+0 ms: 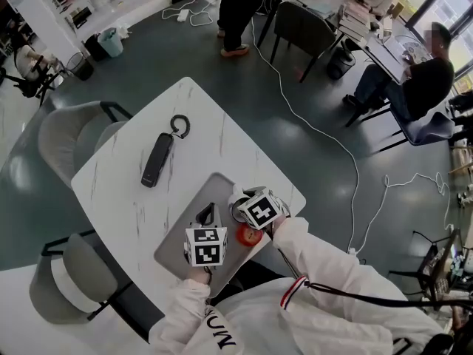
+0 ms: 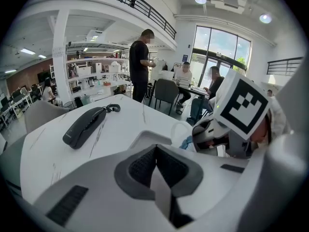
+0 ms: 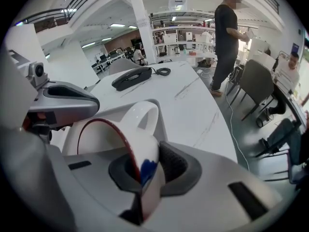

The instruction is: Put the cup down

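Cup point(image 3: 120, 129): it is white with a red line round the lip and a blue mark on the wall, and by its gloss I judge it to be glazed ceramic. That would make it stiff, smooth, fairly light when empty, and liable to chip if it lands hard.

The right claw point(image 3: 143, 172) has it by the rim, with one jaw inside the mouth and one outside. The jaws are nearly together, with only the thin wall pinched between them. The cup hangs tilted, its mouth turned toward the left claw point(image 2: 157, 166) and its handle pointing away toward the far side of the worktop point(image 1: 192, 117). It is over the grey tray point(image 1: 214, 187) at the worktop's near edge. Its base is hidden, so I cannot tell whether it touches the tray.

A pinch on one spot of a slick wall lets the cup swing about the pads. The base should therefore be brought level and eased down rather than dropped. The handle loop is the other sound place to take hold, while the round body is probably too wide and slippery.

The left claw is closed on nothing, just beside the cup. A dark handset point(image 1: 157, 160) with a coiled cord lies well apart on the worktop. A small red thing point(image 1: 249, 234) shows near the right claw, and I cannot tell what it is.
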Demonstrator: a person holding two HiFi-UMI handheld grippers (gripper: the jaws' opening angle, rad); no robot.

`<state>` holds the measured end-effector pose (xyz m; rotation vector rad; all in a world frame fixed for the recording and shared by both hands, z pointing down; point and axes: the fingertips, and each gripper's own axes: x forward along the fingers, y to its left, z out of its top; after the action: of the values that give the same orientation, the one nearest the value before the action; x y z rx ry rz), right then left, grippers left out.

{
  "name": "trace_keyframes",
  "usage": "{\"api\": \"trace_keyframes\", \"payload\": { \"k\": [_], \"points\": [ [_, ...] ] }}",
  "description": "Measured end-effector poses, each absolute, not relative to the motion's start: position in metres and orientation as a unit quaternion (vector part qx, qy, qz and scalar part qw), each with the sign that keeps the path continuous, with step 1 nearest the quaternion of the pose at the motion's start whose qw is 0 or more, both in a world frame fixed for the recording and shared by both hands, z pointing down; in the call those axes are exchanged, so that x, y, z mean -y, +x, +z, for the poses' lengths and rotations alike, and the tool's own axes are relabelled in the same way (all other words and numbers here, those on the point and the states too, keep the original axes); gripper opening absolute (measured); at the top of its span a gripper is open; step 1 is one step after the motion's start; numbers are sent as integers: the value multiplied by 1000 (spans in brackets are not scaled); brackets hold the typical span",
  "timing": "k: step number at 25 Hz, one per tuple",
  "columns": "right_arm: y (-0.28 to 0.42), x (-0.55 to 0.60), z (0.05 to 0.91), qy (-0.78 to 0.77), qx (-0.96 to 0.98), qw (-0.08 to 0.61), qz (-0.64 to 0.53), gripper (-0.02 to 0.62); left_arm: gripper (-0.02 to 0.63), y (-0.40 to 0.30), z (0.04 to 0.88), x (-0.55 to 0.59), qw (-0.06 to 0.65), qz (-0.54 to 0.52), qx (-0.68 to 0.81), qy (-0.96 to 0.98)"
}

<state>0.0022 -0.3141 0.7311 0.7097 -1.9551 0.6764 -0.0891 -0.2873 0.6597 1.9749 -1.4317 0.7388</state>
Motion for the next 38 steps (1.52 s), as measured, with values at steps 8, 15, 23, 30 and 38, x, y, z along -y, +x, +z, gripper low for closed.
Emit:
{"api": "trace_keyframes", "payload": {
  "k": [8, 15, 23, 30, 38],
  "points": [
    [-2, 318, 736, 274, 784, 489, 267, 34, 11, -90, 661, 288, 296, 278, 536, 740],
    [4, 318, 733, 273, 750, 523, 298, 34, 11, -91, 664, 289, 299, 281, 534, 739],
    [-1, 320, 737, 252, 750, 532, 300, 35, 11, -93, 663, 291, 302, 280, 537, 736],
    [1, 320, 737, 250, 740, 538, 318, 35, 11, -92, 665, 294, 302, 279, 537, 737],
    [3, 317, 735, 240, 731, 550, 324, 56, 11, -91, 663, 293, 304, 276, 537, 736]
  ]
}}
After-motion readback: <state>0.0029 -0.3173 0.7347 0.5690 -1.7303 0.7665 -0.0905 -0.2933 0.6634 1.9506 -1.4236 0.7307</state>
